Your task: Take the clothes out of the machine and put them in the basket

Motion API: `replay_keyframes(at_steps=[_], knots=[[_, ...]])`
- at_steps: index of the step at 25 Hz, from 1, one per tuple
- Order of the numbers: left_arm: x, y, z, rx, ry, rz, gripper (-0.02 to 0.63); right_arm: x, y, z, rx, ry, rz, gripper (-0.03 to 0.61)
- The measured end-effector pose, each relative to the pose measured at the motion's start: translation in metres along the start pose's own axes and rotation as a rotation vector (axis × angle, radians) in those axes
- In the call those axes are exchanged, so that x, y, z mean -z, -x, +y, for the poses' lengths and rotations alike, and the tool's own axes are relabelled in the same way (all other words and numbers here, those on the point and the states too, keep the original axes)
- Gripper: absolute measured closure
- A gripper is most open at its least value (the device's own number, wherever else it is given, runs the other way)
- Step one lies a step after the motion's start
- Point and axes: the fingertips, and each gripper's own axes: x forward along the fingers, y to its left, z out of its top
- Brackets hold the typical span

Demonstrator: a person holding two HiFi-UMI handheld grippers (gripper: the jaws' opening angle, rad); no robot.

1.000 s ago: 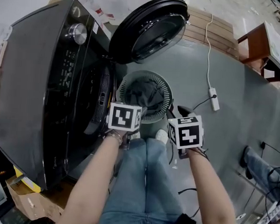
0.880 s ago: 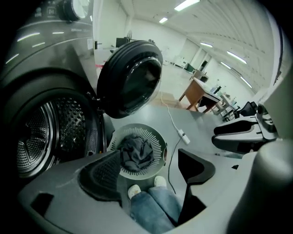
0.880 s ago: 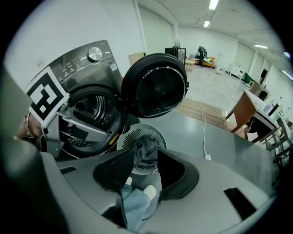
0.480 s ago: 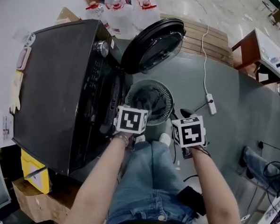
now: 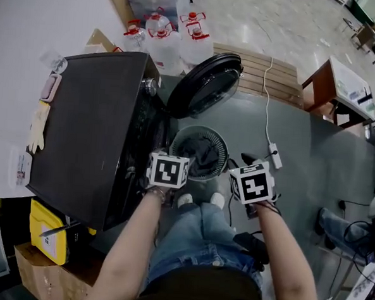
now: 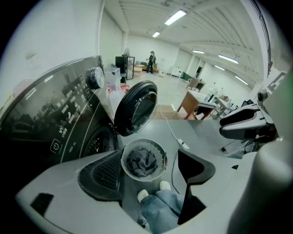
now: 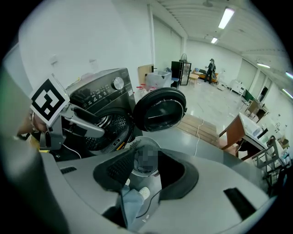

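Note:
A round white basket (image 5: 220,148) stands on the grey floor in front of the black washing machine (image 5: 87,127), whose round door (image 5: 204,84) hangs open. Dark grey clothes (image 5: 203,155) lie in the basket. Both grippers hover above the basket's near side, over the person's knees. In the left gripper view my left gripper (image 6: 146,171) stands open wide, and the basket (image 6: 143,158) shows through the gap far below. My right gripper (image 7: 146,172) is open only a little, with nothing between its pads. The drum opening (image 7: 107,125) looks dark; I cannot see its contents.
The person's jeans and white shoes (image 5: 200,201) are just behind the basket. A power strip on a white cable (image 5: 274,154) lies right of it. Water jugs (image 5: 176,31), a wooden pallet (image 5: 268,72) and a desk (image 5: 334,82) stand further off. A yellow box (image 5: 49,230) sits left.
Both grippers have risen together, away from the basket, and the head view has pulled up with them. The basket and machine look smaller. The jaws have kept their widths.

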Motion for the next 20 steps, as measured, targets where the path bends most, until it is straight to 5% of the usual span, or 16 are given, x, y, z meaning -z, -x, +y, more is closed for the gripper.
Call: replay_keyframes(at_steps=[8,20], knots=[[-0.03,0.046,-0.002,0.007,-0.005,-0.109,0.221,-0.022,0.03,0.019,-0.047,0.009,-0.035,0.422],[-0.079,0.101,-0.009,-0.028,-0.153,-0.303,0.225,-0.062,0.077,0.023,-0.048,-0.024,-0.247,0.422]])
